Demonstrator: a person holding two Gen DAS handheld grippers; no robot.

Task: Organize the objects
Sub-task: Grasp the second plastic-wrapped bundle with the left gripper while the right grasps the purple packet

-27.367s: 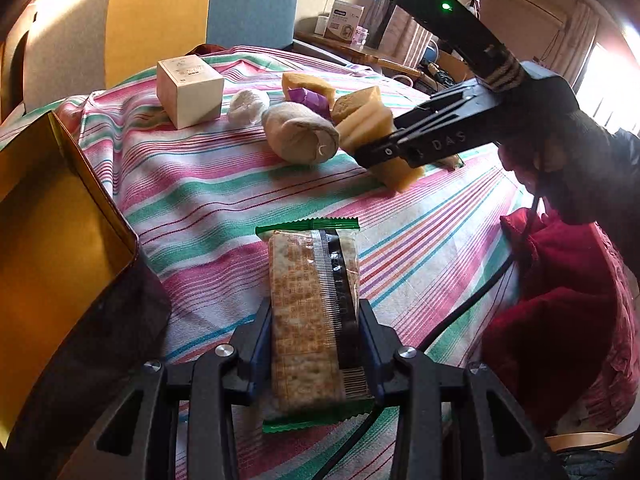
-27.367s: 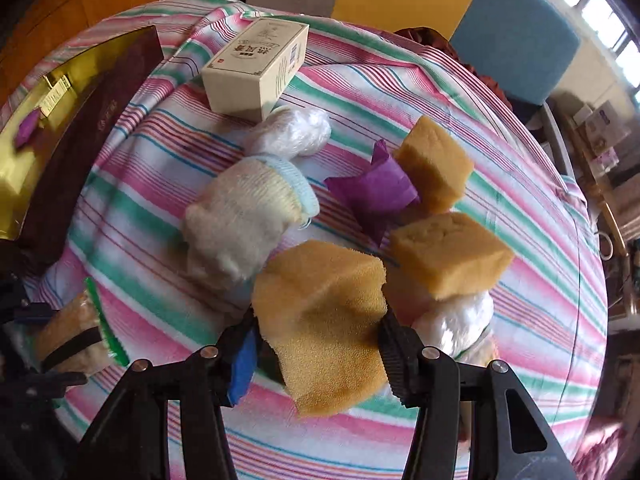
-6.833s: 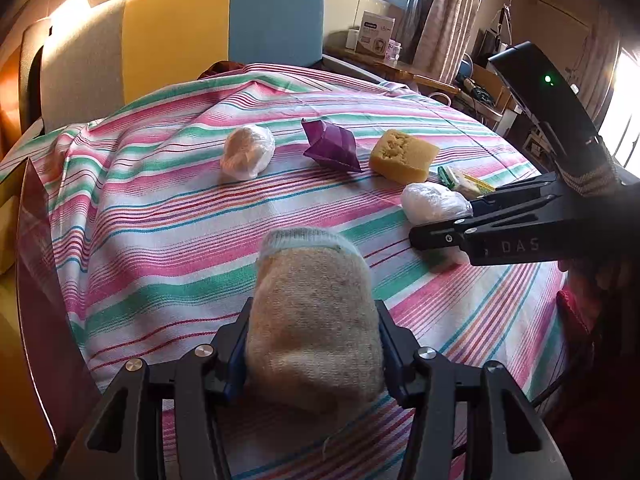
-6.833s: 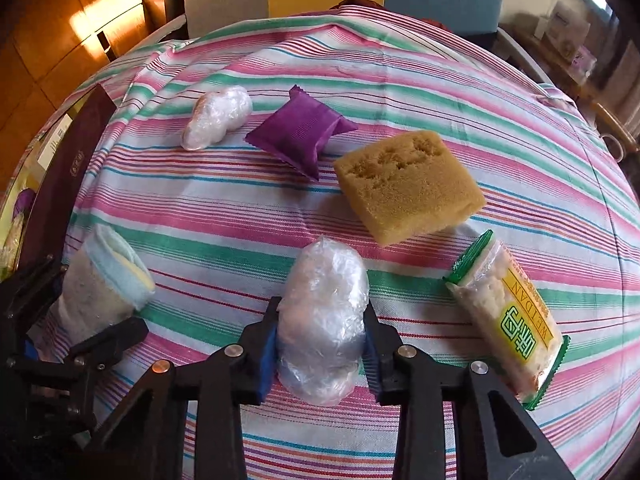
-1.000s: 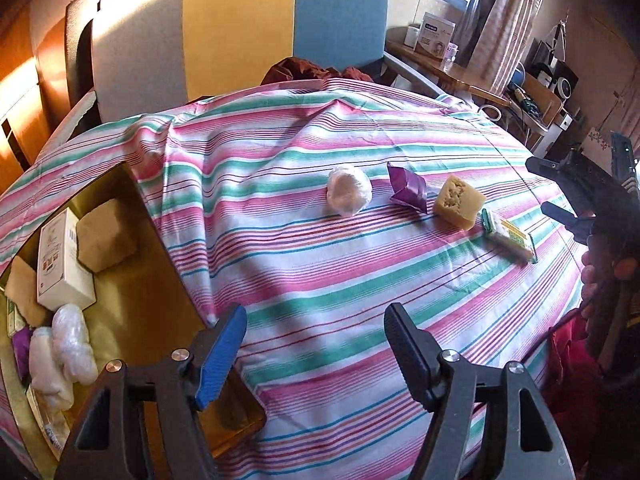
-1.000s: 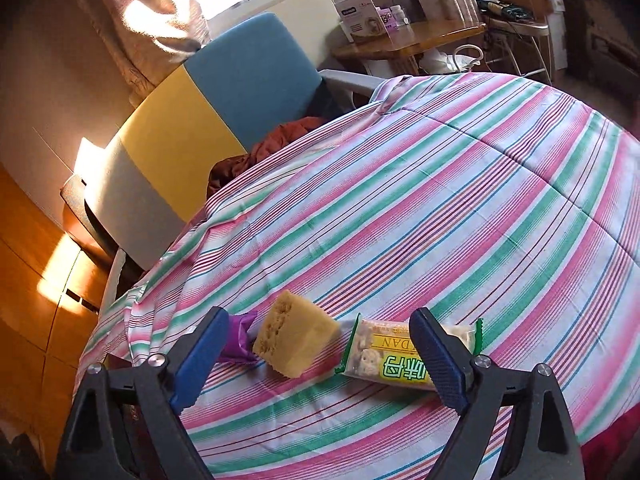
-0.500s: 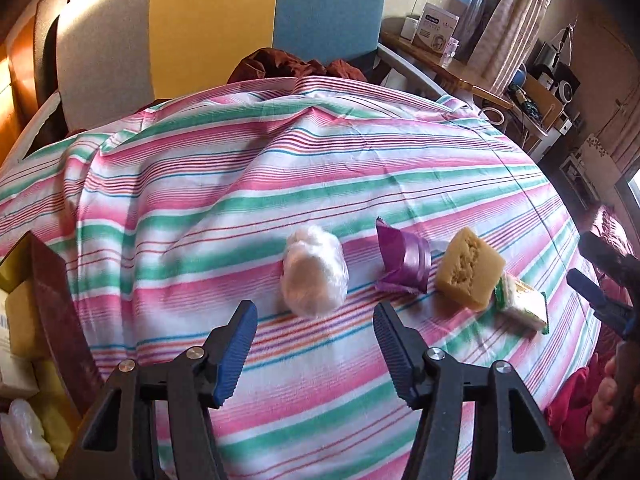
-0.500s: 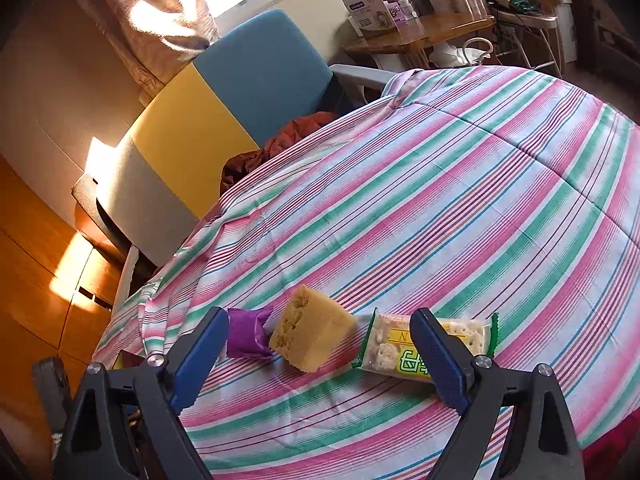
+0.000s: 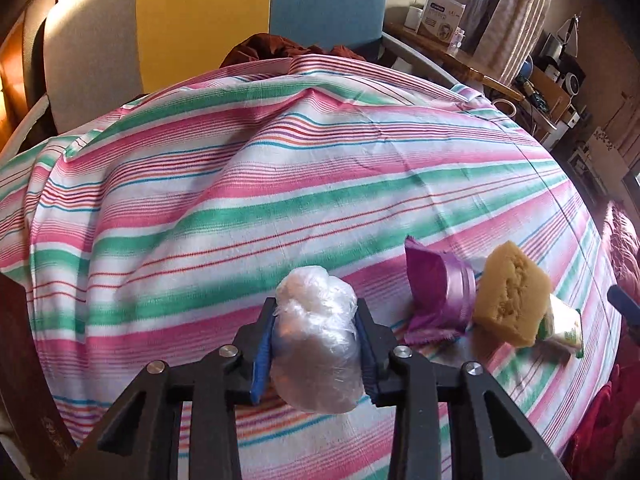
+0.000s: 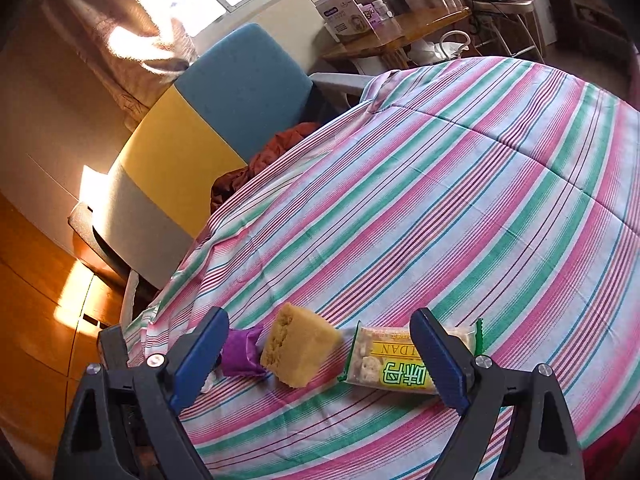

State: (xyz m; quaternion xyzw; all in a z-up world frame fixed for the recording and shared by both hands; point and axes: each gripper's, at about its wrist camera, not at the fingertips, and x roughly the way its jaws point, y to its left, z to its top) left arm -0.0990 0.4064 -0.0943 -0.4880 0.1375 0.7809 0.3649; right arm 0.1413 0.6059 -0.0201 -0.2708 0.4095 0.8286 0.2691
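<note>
My left gripper [image 9: 316, 344] is shut on a clear plastic-wrapped white bundle [image 9: 316, 336] on the striped tablecloth [image 9: 280, 184]. To its right lie a purple packet [image 9: 436, 292], a yellow sponge [image 9: 508, 300] and a green-edged cracker pack [image 9: 564, 328]. My right gripper [image 10: 320, 360] is open and empty, hovering over the sponge [image 10: 298, 346], the cracker pack [image 10: 400, 364] and the purple packet [image 10: 242, 348]. A tip of the right gripper shows at the left wrist view's right edge.
The dark edge of the storage box [image 9: 24, 360] stands at the left. A grey, yellow and blue chair [image 9: 224, 12] with red cloth on it stands behind the table. A wooden side table [image 10: 392, 36] with a white box is further back.
My left gripper has moved forward to the plastic-wrapped bundle and closed on it. My right gripper has stayed open above the sponge and cracker pack, shifting only slightly.
</note>
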